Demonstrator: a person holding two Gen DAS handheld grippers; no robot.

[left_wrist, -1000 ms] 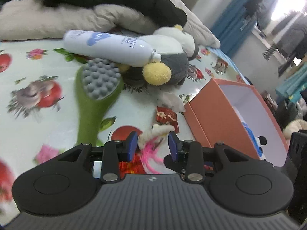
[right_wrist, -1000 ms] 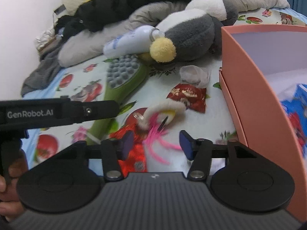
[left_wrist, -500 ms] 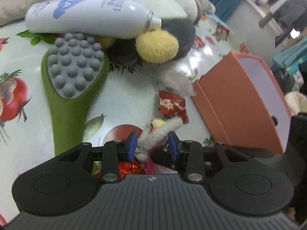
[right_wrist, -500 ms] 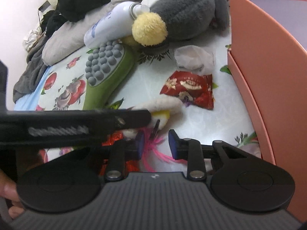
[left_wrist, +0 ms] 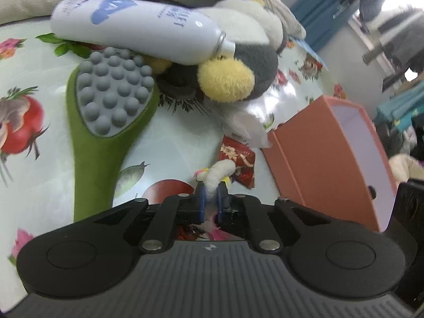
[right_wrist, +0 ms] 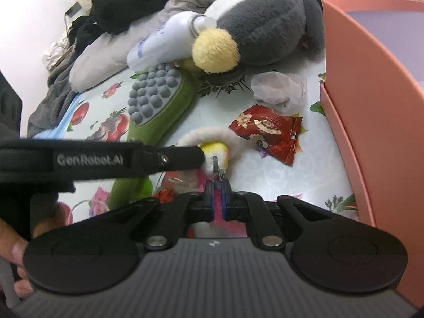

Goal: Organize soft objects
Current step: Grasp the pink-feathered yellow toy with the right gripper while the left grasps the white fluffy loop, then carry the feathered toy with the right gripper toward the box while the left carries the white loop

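- Right wrist view: the orange box (right_wrist: pixel 371 100), the likely home for the soft things, stands open at the right edge of the flowered bedcover (right_wrist: pixel 278 180); what it already holds cannot be seen from here.
- The grey-and-white plush penguin (right_wrist: pixel 265 23) lies on the cover behind the box with the white bottle (right_wrist: pixel 159 45) leaning on it, so I judge the biggest soft item is not yet put away.
- The green massage brush (right_wrist: pixel 156 111), the red snack packet (right_wrist: pixel 267 132) and the crumpled clear wrapper (right_wrist: pixel 278 92) lie loose between penguin and grippers.
- The small fuzzy toy (left_wrist: pixel 220 175), white loop with pink feathers, lies on the cover just short of the box.
- The left gripper (left_wrist: pixel 211 201) is closing, its blue pads pinching the white loop.
- The right gripper (right_wrist: pixel 217 198) is clamped tight on the pink feathers (right_wrist: pixel 217 206) and the toy's small metal clip.
- Judgement: early in the job; this toy is gripped but not lifted.
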